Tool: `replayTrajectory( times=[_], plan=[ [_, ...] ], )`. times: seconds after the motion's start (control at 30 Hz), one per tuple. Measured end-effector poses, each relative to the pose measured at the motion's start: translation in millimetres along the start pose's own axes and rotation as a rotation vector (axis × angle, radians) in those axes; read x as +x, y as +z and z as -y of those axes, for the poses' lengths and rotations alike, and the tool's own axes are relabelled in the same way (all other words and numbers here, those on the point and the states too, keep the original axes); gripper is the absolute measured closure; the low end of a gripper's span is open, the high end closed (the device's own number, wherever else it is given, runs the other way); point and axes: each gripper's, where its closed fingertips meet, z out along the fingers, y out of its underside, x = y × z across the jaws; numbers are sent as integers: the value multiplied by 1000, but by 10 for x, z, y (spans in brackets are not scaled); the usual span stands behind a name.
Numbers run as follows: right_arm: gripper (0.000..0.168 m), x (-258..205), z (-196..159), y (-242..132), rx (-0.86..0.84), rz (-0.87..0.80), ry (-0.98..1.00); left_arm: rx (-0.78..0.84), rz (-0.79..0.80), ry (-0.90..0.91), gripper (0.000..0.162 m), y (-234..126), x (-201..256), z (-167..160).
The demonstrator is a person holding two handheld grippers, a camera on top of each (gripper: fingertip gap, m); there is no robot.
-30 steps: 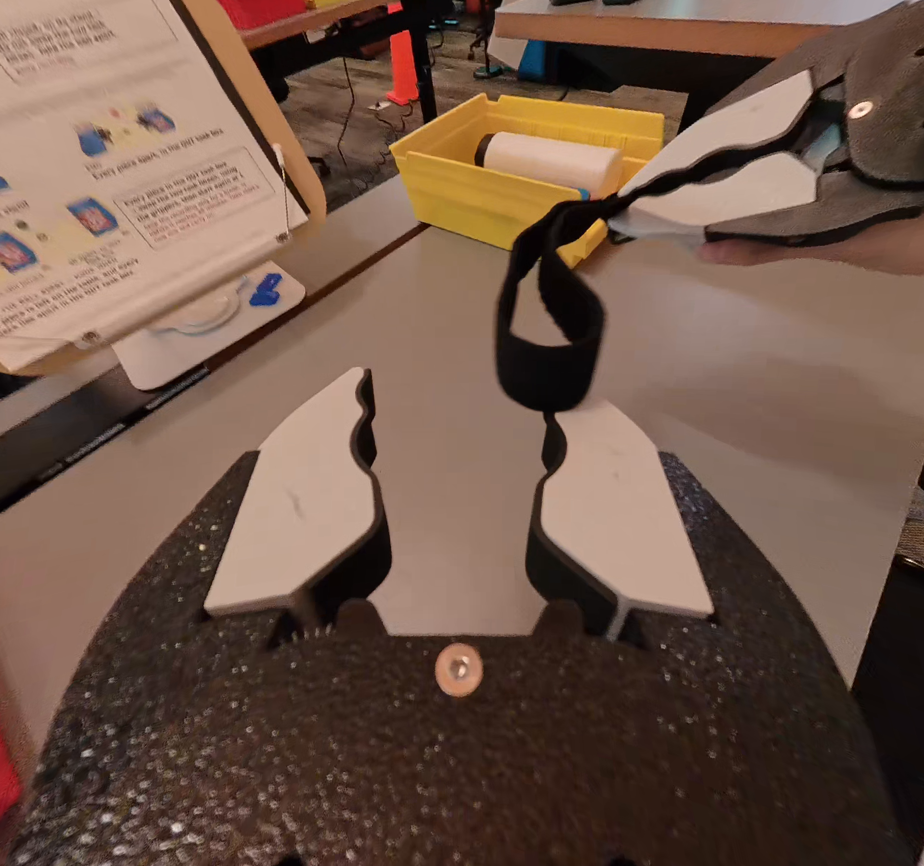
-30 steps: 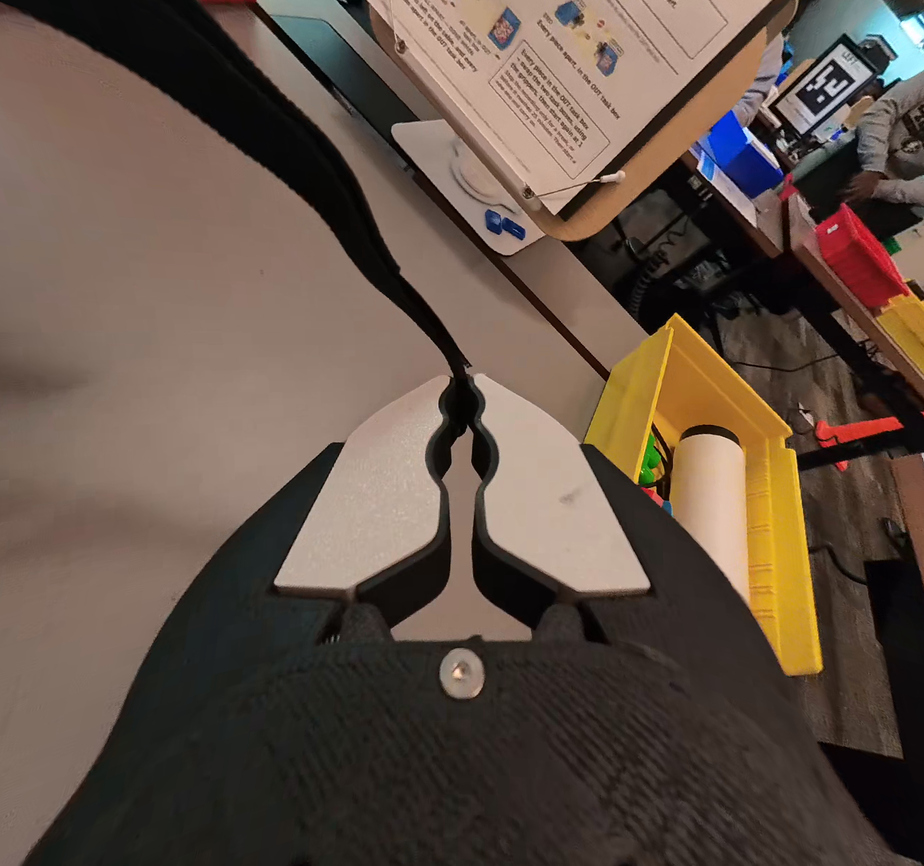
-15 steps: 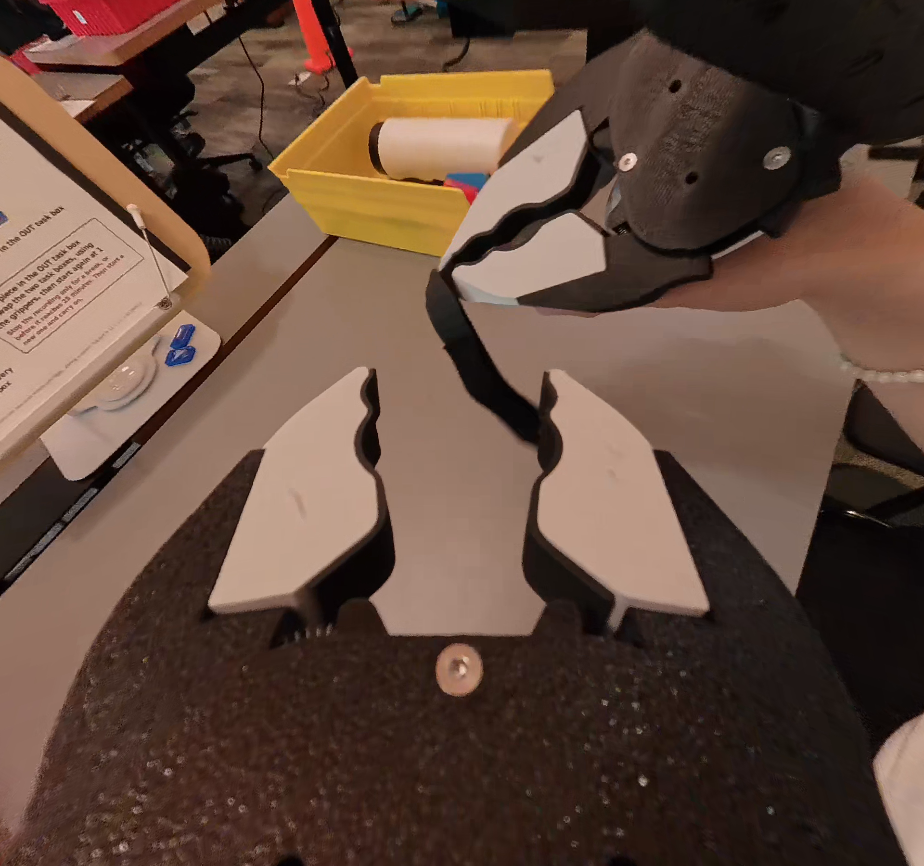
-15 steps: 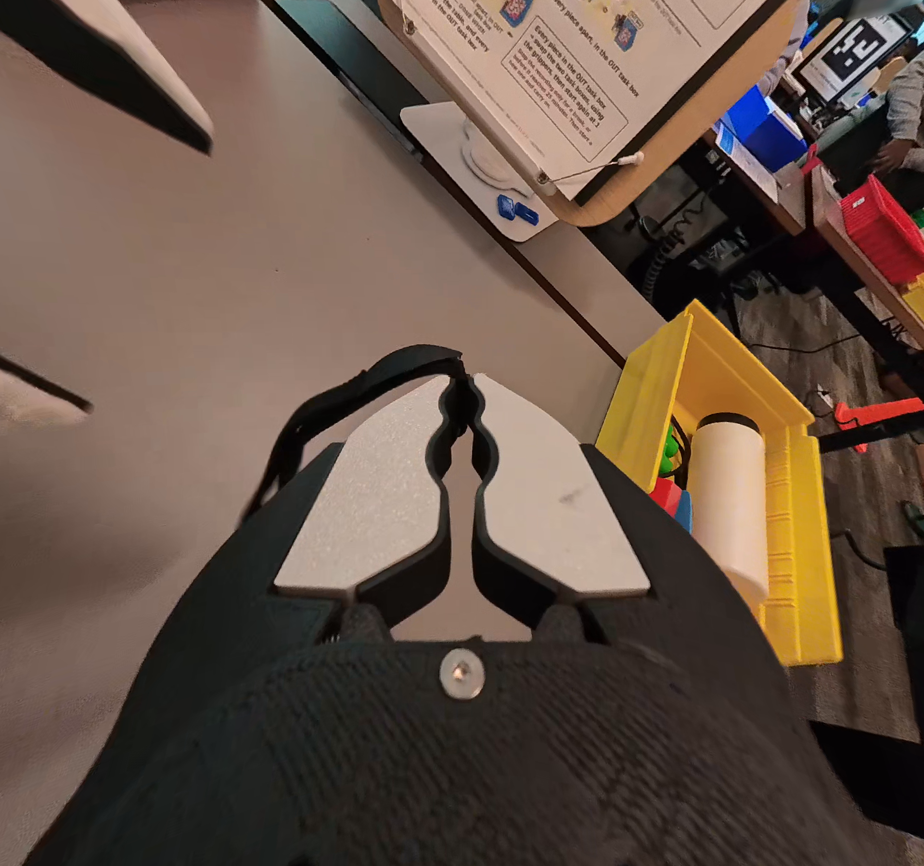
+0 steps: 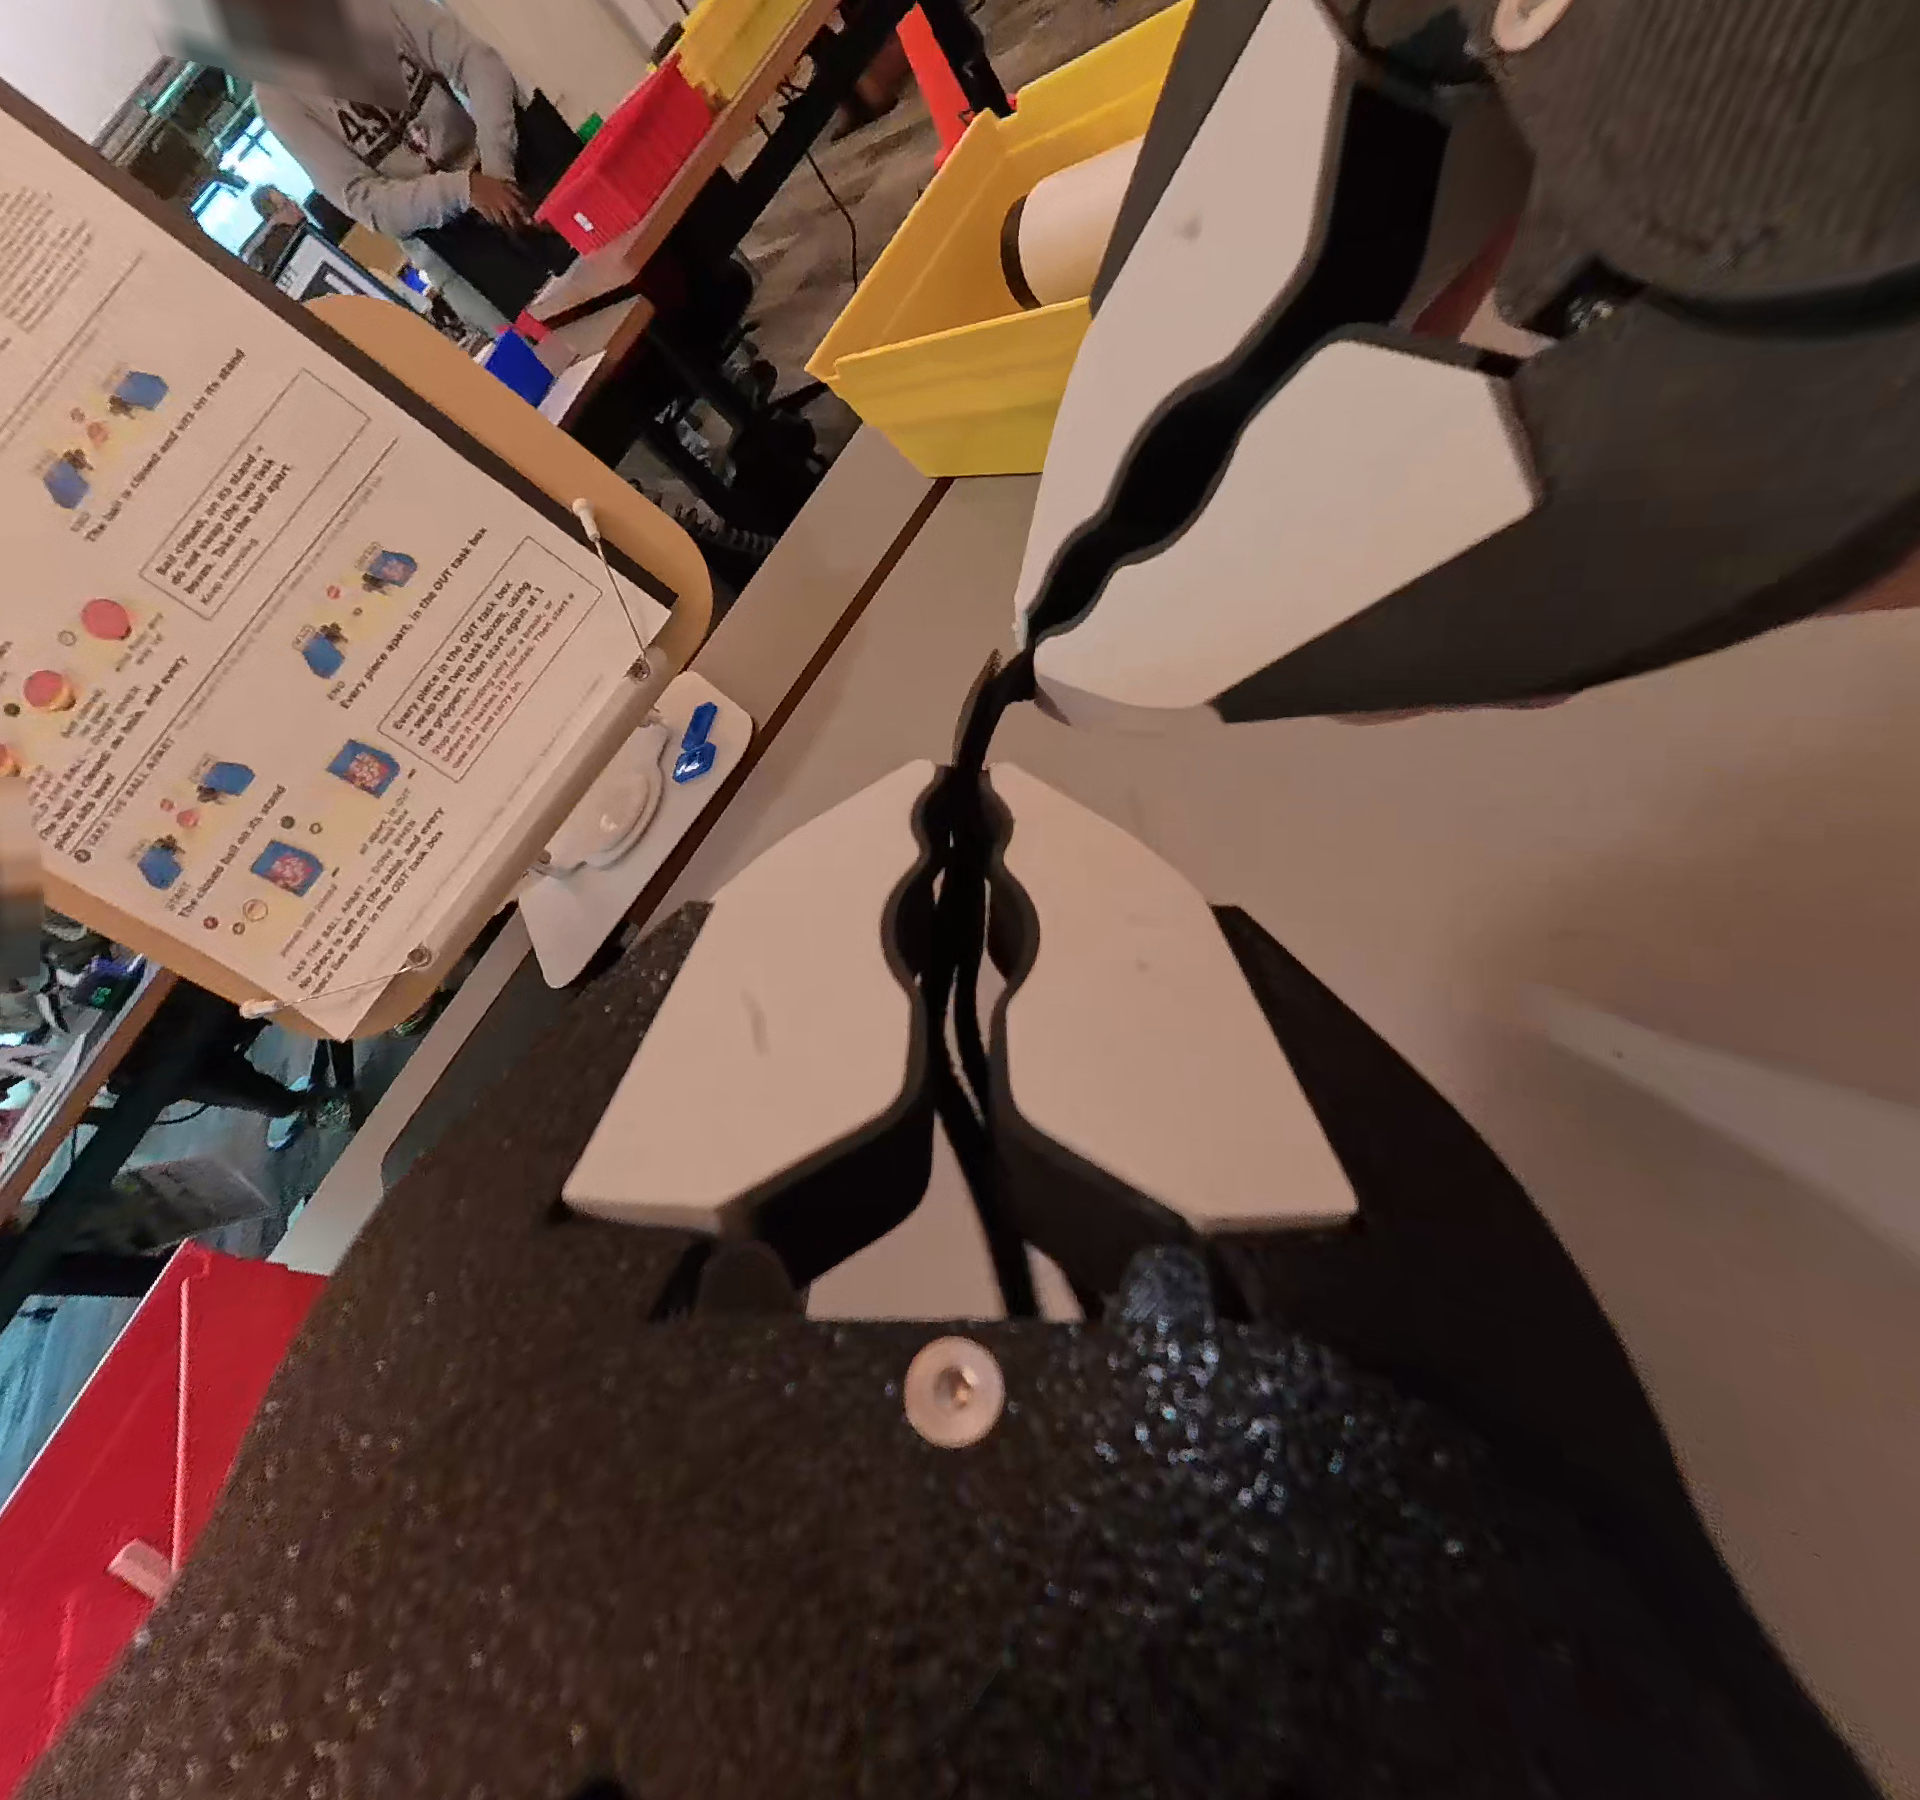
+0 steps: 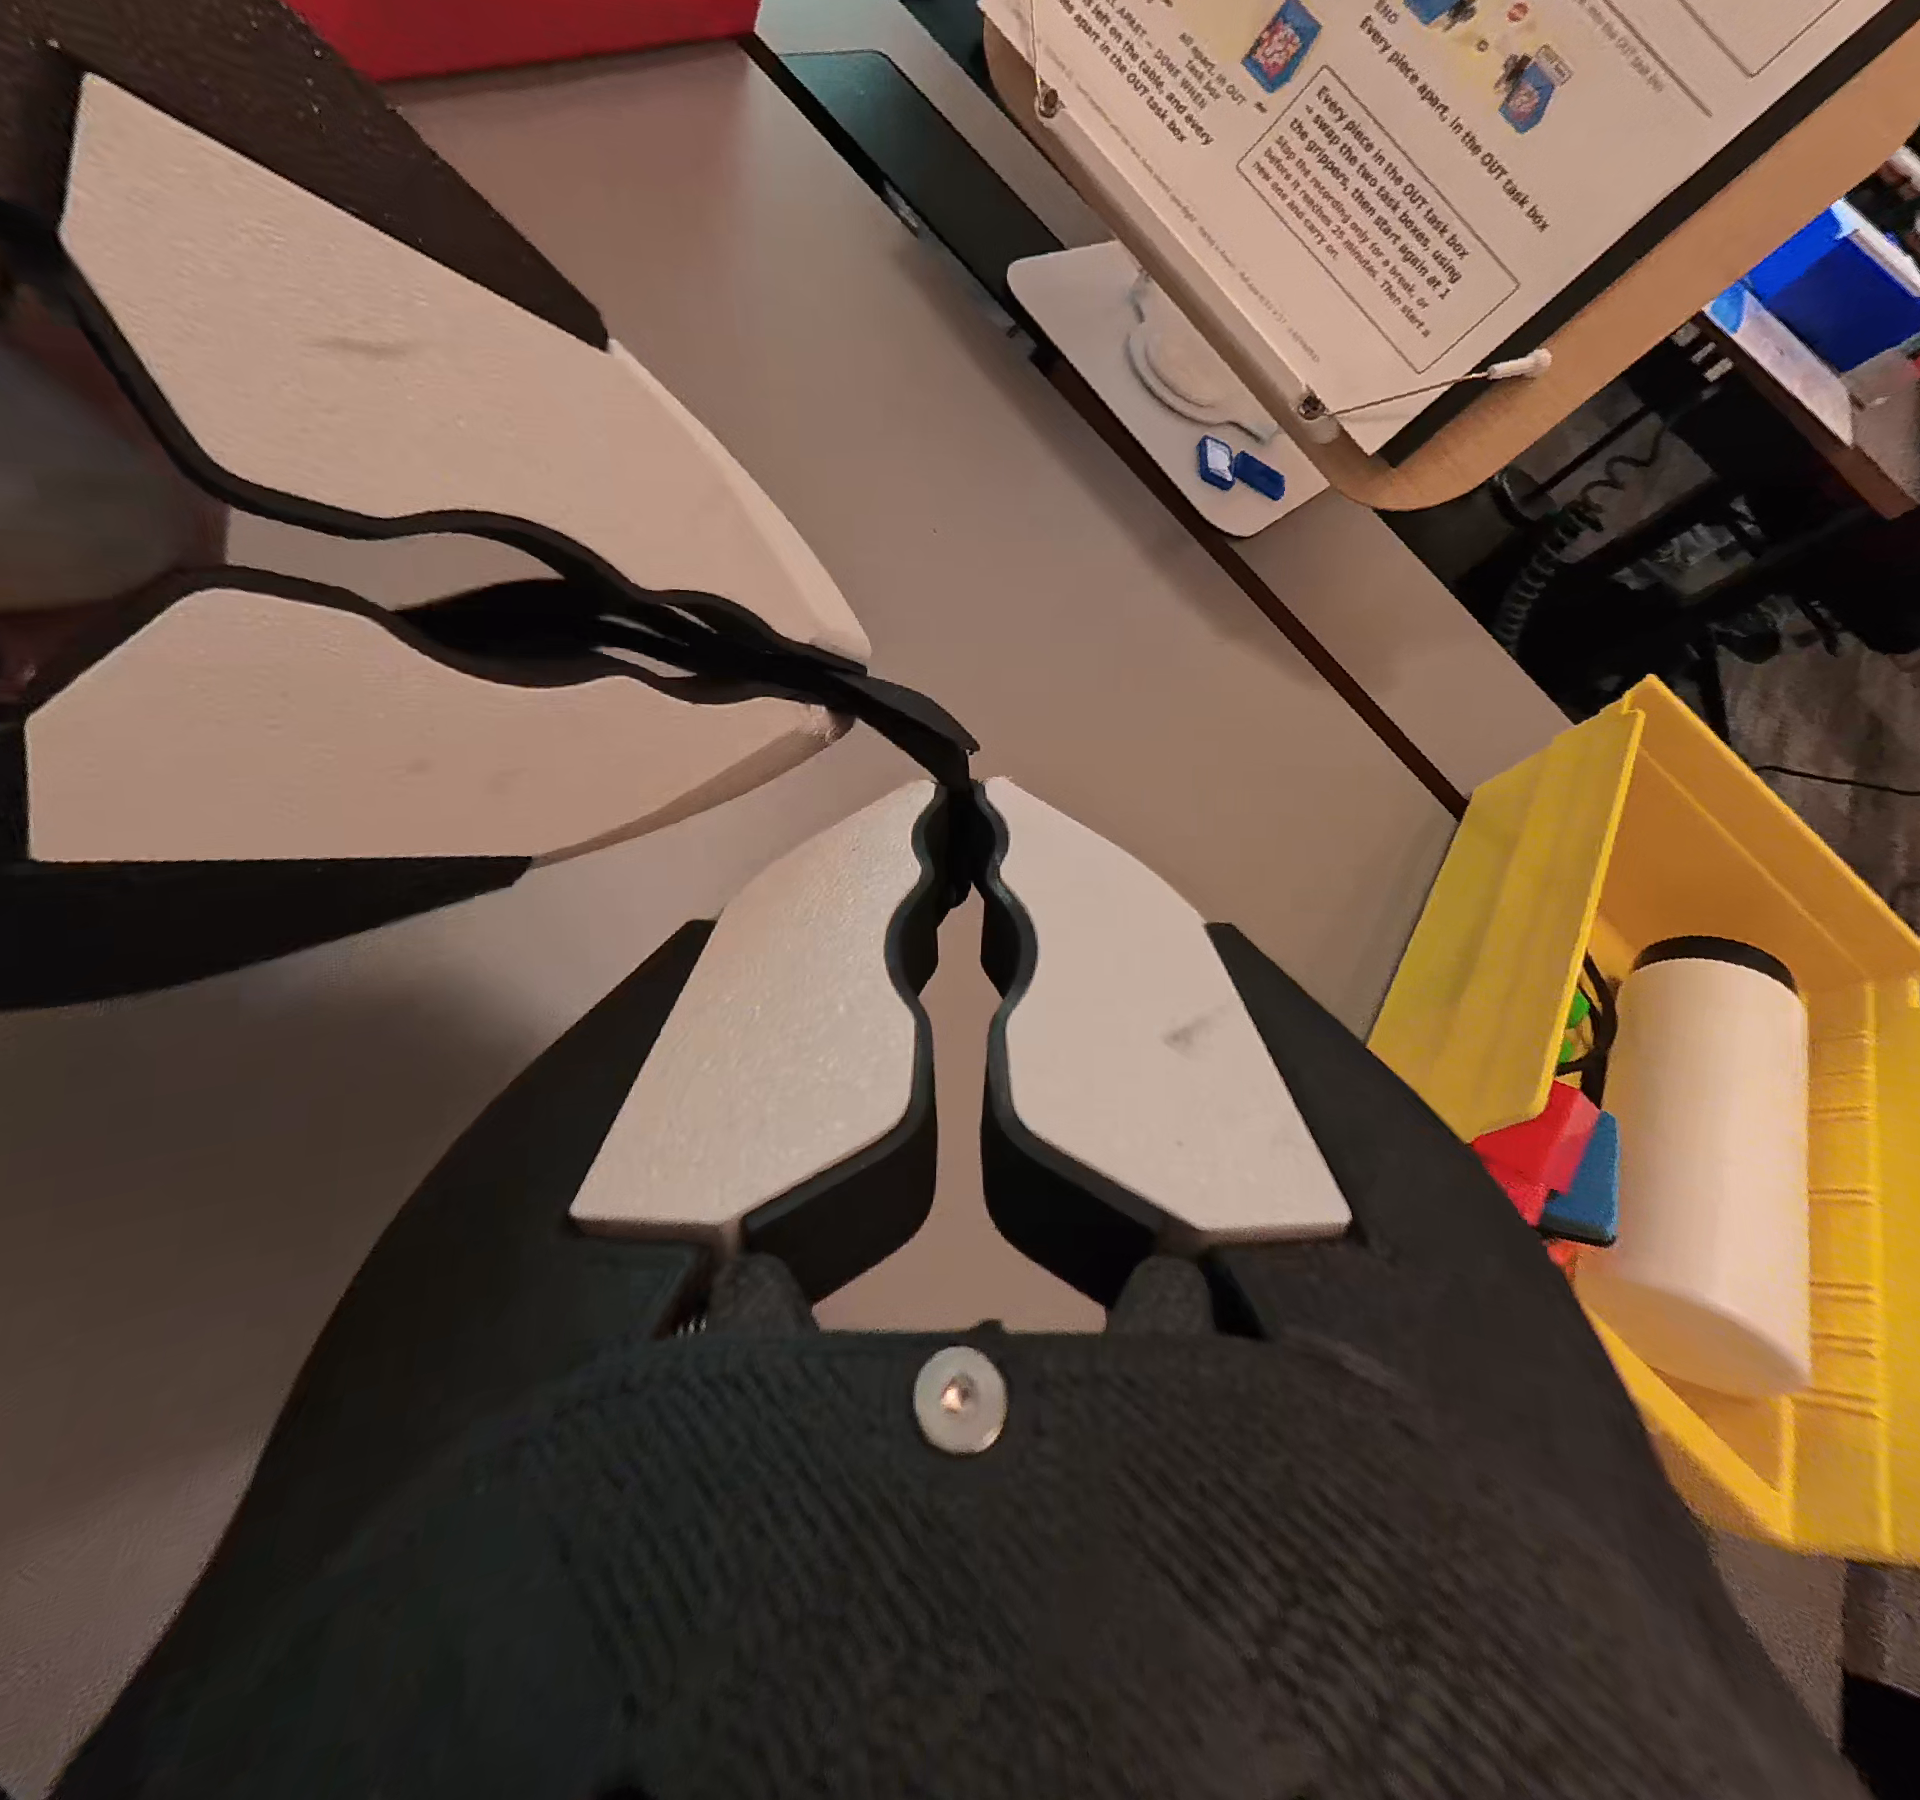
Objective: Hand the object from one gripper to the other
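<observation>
A black strap (image 5: pixel 985 716) stretches between my two grippers above the grey table (image 5: pixel 1455 919). My left gripper (image 5: pixel 961 776) is shut on the strap, which runs back between its white fingers (image 5: pixel 790 1002). My right gripper (image 5: pixel 1034 654) comes in from the upper right, shut on the strap's other end. In the right wrist view my right gripper (image 6: pixel 961 792) pinches the strap (image 6: pixel 904 711) at its fingertips. The left gripper (image 6: pixel 844 688) reaches in from the left, its fingers closed along the strap. The two sets of fingertips almost touch.
A yellow bin (image 5: pixel 935 368) holding a white roll (image 5: pixel 1070 233) stands at the table's far edge; it also shows in the right wrist view (image 6: pixel 1507 919). An instruction board on a stand (image 5: pixel 260 659) is to the left. A red box (image 5: pixel 135 1418) sits near left. A person (image 5: pixel 416 140) sits in the background. Left and right tips are no more than a few centimetres apart.
My left gripper was open with the strap hanging by its right finger; it has now closed on the strap. Both grippers have drawn close together and tilted. The right gripper stays shut on the strap.
</observation>
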Motion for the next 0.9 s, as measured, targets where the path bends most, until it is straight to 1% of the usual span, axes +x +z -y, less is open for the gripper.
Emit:
replayTrajectory(
  times=[0.13, 0.23, 0.27, 0.33, 0.4, 0.47, 0.53, 0.6, 0.67, 0.73, 0.8, 0.83, 0.87, 0.9],
  plan=[
    [166, -20, -3, 20, 11, 20, 7, 26, -43, -20, 159, 5, -1, -24],
    [161, 0, 106, -20, 99, 18, 6, 73, -59, -67, 159, -35, -68, 13],
    [155, 7, 160, -55, 143, 25, 10, 99, -63, -107, 159, -61, -119, 39],
    [131, 42, 272, -154, 242, 50, 51, 172, -79, -229, 159, -136, -272, 112],
    [113, 70, 408, -288, 362, 103, 110, 251, -103, -362, 159, -229, -466, 183],
    [109, 112, 539, -417, 490, 143, 175, 357, -161, -503, 159, -345, -634, 286],
    [109, 82, 623, -464, 584, 213, 239, 498, -255, -652, 159, -501, -762, 447],
    [108, -106, 683, -429, 630, 368, 298, 642, -388, -776, 159, -661, -820, 619],
    [108, -357, 768, -410, 672, 540, 351, 776, -516, -842, 159, -803, -823, 755],
    [112, -544, 872, -445, 728, 671, 400, 812, -629, -890, 159, -847, -757, 801],
    [118, -666, 925, -451, 756, 737, 429, 853, -691, -902, 159, -885, -697, 828],
    [122, -728, 938, -462, 764, 770, 426, 861, -705, -893, 159, -889, -664, 832],
    [133, -769, 943, -460, 766, 782, 418, 863, -719, -876, 159, -889, -625, 831],
    [154, -796, 932, -447, 760, 777, 392, 860, -728, -862, 159, -881, -592, 826]
  ],
)
